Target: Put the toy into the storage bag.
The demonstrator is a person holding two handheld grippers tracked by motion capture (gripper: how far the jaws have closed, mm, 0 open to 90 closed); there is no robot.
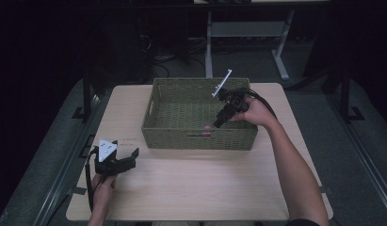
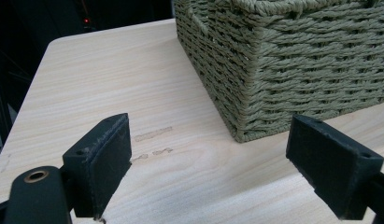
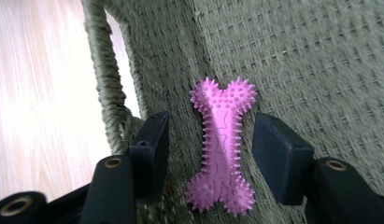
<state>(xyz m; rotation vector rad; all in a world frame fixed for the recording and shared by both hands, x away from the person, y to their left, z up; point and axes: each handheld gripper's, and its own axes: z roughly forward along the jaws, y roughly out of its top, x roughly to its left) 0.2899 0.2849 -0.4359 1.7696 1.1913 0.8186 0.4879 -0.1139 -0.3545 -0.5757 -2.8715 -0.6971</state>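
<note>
Right gripper is reaching down into the woven basket, which is sitting at the 12 o'clock half of the counter. Its jaws are standing spread, straddling the pink spiky bone toy with a gap showing on each side, not touching it. The toy is lying flat on the basket floor, just beside the near wall; in the high view it is showing as a pink spot at the gripper tip. Left gripper is sitting at 8 o'clock on the counter, well apart from the basket's near-left corner, jaws spread wide with nothing between them, pointing toward 2 o'clock. The left hand is holding it low over the wood.
</note>
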